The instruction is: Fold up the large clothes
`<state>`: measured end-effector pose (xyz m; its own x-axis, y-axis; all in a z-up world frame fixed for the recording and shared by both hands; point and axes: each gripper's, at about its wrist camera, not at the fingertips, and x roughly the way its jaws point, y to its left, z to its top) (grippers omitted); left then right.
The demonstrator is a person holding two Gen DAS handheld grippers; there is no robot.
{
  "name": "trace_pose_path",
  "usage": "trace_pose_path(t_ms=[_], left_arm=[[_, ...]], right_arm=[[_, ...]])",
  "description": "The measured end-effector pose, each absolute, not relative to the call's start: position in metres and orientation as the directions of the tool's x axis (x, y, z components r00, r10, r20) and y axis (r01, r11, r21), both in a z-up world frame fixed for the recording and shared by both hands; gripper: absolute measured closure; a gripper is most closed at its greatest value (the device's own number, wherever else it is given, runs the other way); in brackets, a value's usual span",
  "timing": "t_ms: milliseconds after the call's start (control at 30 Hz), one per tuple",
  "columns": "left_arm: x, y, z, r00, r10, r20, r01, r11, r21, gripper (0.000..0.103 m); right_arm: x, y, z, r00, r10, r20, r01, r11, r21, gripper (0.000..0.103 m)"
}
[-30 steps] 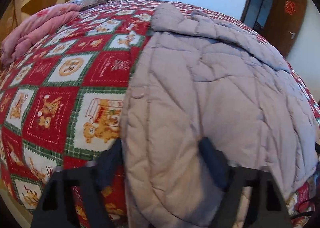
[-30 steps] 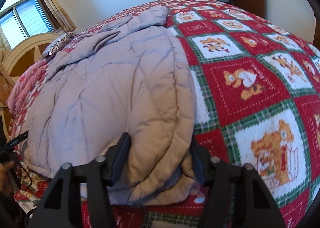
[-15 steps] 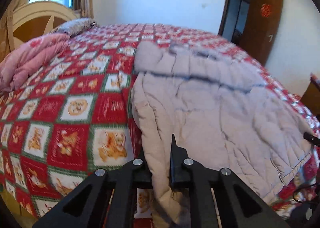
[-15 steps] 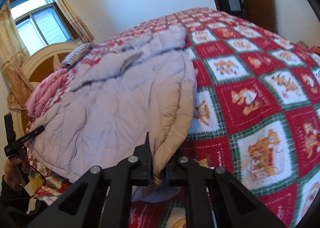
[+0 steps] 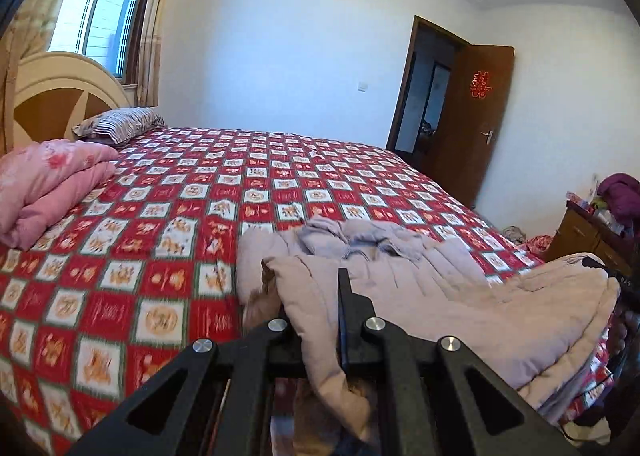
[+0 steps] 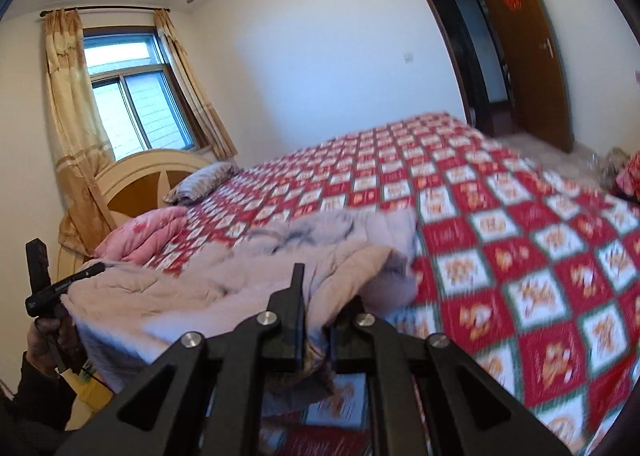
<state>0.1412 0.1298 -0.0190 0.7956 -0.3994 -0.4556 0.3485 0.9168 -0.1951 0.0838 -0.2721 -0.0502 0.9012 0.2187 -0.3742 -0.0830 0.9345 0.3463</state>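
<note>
Hand-held grippers [image 5: 316,320] [image 6: 316,320] clamped on jacket [image 5: 420,288].

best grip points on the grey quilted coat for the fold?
The near hem corners, from the foot-side edge of the bed. The left gripper and right gripper are each shut on a corner of the grey quilted coat; its hem is lifted off the red checked quilt, so it can likely swing toward the collar.
</note>
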Motion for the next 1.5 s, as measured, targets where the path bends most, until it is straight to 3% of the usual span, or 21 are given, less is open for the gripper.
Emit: trace_pose_path(t_ms=[167, 267, 500, 567, 633, 667, 733, 833, 933, 1100, 1200, 1267, 1333, 1400, 1500], left_arm=[[0.231, 0.105, -0.040, 0.826, -0.337, -0.452, 0.298, 0.942, -0.158, 0.091], [0.291, 0.100, -0.048, 0.767, -0.376, -0.519, 0.257, 0.922, -0.288, 0.090], [0.369, 0.084, -0.047, 0.730, -0.364, -0.579, 0.199, 0.923, -0.329, 0.073], [0.387, 0.081, -0.052, 0.718, -0.372, -0.588, 0.190, 0.918, -0.347, 0.061], [0.401, 0.080, -0.059, 0.704, -0.393, -0.591, 0.186, 0.906, -0.381, 0.041], [0.407, 0.083, -0.063, 0.698, -0.400, -0.593, 0.178, 0.900, -0.398, 0.031], [0.410, 0.085, -0.064, 0.738, -0.308, -0.601, 0.116, 0.935, -0.336, 0.001], [0.412, 0.088, -0.068, 0.776, -0.233, -0.586, 0.083, 0.959, -0.271, 0.001], [0.418, 0.081, -0.081, 0.772, -0.155, -0.617, 0.035, 0.979, -0.202, 0.001], [0.402, 0.063, -0.085, 0.821, -0.038, -0.569, -0.013, 0.996, -0.086, 0.001], [0.389, 0.041, -0.083, 0.860, -0.034, -0.510, 0.039, 0.999, -0.001, 0.001], [0.392, 0.025, -0.088, 0.861, -0.011, -0.509, 0.061, 0.995, 0.081, 0.001], [0.401, 0.020, -0.100, 0.857, 0.055, -0.513, 0.027, 0.988, 0.153, 0.001], [0.413, 0.027, -0.119, 0.833, 0.149, -0.533, -0.042, 0.977, 0.207, 0.001], [0.432, 0.055, -0.144, 0.753, 0.203, -0.626, -0.143, 0.979, 0.145, 0.001]], right_arm=[[0.172, -0.279, -0.059, 0.913, 0.142, -0.382, -0.019, 0.951, 0.308, 0.093], [0.226, -0.287, -0.063, 0.911, 0.104, -0.400, 0.027, 0.950, 0.310, 0.093], [0.312, -0.313, -0.071, 0.890, 0.057, -0.453, 0.095, 0.947, 0.307, 0.093], [0.335, -0.318, -0.080, 0.881, 0.045, -0.471, 0.115, 0.945, 0.305, 0.093], [0.355, -0.323, -0.091, 0.864, 0.045, -0.501, 0.132, 0.941, 0.311, 0.092], [0.367, -0.326, -0.099, 0.854, 0.048, -0.518, 0.139, 0.938, 0.316, 0.092], [0.384, -0.328, -0.112, 0.835, 0.048, -0.548, 0.152, 0.938, 0.313, 0.092], [0.404, -0.331, -0.130, 0.806, 0.068, -0.588, 0.160, 0.931, 0.328, 0.090], [0.428, -0.329, -0.140, 0.784, 0.071, -0.616, 0.169, 0.931, 0.323, 0.077], [0.446, -0.319, -0.132, 0.777, 0.036, -0.628, 0.192, 0.937, 0.291, 0.061], [0.439, -0.308, -0.124, 0.787, 0.055, -0.614, 0.159, 0.944, 0.288, 0.044], [0.431, -0.302, -0.118, 0.797, 0.089, -0.597, 0.117, 0.947, 0.298, 0.021], [0.427, -0.300, -0.114, 0.812, 0.071, -0.580, 0.124, 0.949, 0.291, 0.010], [0.416, -0.298, -0.103, 0.832, 0.013, -0.555, 0.153, 0.956, 0.251, 0.010], [0.401, -0.288, -0.091, 0.849, -0.046, -0.526, 0.175, 0.965, 0.197, 0.009]])
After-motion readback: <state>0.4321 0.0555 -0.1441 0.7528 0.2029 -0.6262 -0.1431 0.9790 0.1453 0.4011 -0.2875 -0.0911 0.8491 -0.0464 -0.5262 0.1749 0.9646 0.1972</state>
